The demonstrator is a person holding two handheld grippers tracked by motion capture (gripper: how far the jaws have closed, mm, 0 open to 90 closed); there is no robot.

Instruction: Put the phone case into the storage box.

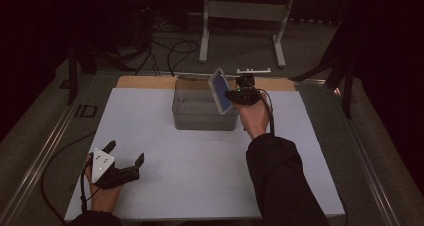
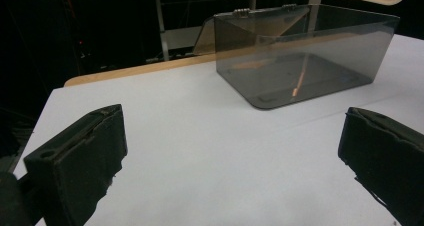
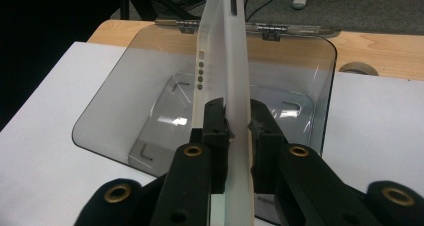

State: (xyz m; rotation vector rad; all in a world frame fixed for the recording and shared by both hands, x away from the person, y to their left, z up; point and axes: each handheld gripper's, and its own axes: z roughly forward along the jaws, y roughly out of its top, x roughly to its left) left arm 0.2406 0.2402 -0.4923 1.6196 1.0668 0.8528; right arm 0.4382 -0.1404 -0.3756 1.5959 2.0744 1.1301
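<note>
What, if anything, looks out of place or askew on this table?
Nothing is spilled or broken. The one askew thing is the phone case: the right gripper holds it tilted on edge above the open clear box. The left gripper rests open.

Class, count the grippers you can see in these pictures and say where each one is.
2. The left gripper rests open on the white sheet near the table's front edge; the right gripper holds a phone case over the clear box.

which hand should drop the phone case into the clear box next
Right. The right gripper is already shut on the phone case, holding it on edge above the open clear box. The left gripper rests with its jaws open near the table's front left corner, far from the box.
</note>
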